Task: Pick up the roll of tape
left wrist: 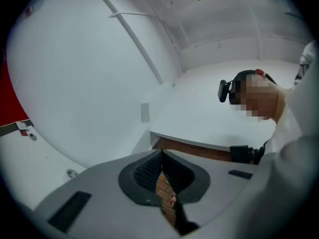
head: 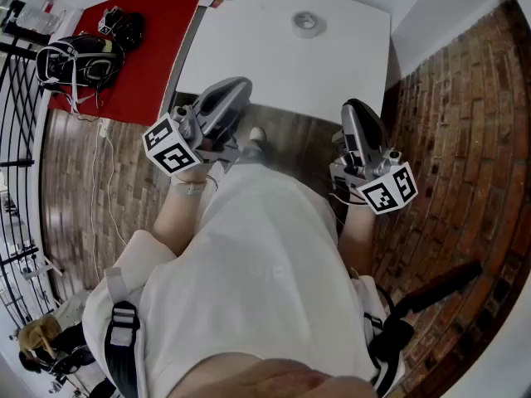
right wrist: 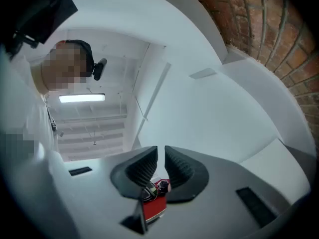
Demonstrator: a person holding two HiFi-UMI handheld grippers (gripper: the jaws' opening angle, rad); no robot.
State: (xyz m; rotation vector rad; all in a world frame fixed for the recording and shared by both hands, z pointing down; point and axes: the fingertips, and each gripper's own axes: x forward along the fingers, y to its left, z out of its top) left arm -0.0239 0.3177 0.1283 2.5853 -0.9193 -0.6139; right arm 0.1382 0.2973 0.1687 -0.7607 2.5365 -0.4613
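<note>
The roll of tape [head: 306, 23], a small pale ring, lies flat near the far edge of the white table [head: 249, 56]. Both grippers are held close to the person's body, well short of the tape and below the table's near edge. The left gripper [head: 241, 85] [left wrist: 161, 153] is shut, its ribbed pads meeting at the tips with nothing between them. The right gripper [head: 355, 106] [right wrist: 161, 151] has its pads a narrow slit apart, and that slit is empty. Both gripper views look upward at walls and ceiling; neither shows the tape.
A red surface [head: 158, 48] left of the white table carries black headsets and cables [head: 79, 60]. A black metal rack [head: 12, 139] lines the far left. A brick wall [head: 465, 123] is close on the right. Another person [head: 41, 338] is at the lower left.
</note>
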